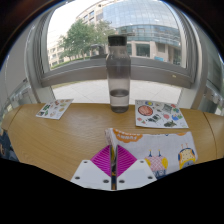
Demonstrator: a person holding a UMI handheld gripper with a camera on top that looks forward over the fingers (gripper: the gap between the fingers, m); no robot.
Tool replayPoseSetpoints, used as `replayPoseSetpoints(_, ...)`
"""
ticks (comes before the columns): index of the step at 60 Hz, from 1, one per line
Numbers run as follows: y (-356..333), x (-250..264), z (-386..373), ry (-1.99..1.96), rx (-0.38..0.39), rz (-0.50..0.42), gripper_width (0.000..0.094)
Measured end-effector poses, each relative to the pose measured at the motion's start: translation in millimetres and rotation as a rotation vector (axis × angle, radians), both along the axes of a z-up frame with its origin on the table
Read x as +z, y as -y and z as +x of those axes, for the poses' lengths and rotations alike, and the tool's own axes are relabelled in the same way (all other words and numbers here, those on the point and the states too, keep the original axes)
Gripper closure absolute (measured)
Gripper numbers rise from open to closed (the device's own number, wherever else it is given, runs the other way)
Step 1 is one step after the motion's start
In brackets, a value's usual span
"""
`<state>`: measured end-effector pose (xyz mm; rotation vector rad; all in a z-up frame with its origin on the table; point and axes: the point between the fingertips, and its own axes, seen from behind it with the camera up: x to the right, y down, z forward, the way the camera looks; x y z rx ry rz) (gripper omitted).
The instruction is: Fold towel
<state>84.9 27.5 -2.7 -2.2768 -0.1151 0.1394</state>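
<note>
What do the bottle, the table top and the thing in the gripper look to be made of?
Bottle: clear plastic or glass with a dark cap; the buildings show through it. Table: wood or laminate, tan and matte. Towel: thin printed cloth, its lifted edge pinched in the gripper.

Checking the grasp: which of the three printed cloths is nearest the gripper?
The towel whose edge the gripper pinches; the other cloths lie beyond, flanking the bottle.

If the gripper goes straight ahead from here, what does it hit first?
Probably the water bottle standing on the table beyond the gripper, which is shut on the towel edge; depth is uncertain.
</note>
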Motion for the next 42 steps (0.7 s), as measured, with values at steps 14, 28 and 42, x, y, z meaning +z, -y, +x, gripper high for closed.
replayPoseSetpoints(14,4,94,43,-0.142,-0.031,0.118,0.0896)
replayPoseSetpoints(28,0,98,177,-0.073,-0.192,0.124,0.0897)
replayPoseSetpoints(42,9,23,267,0.032,-0.322,0.024,0.0688)
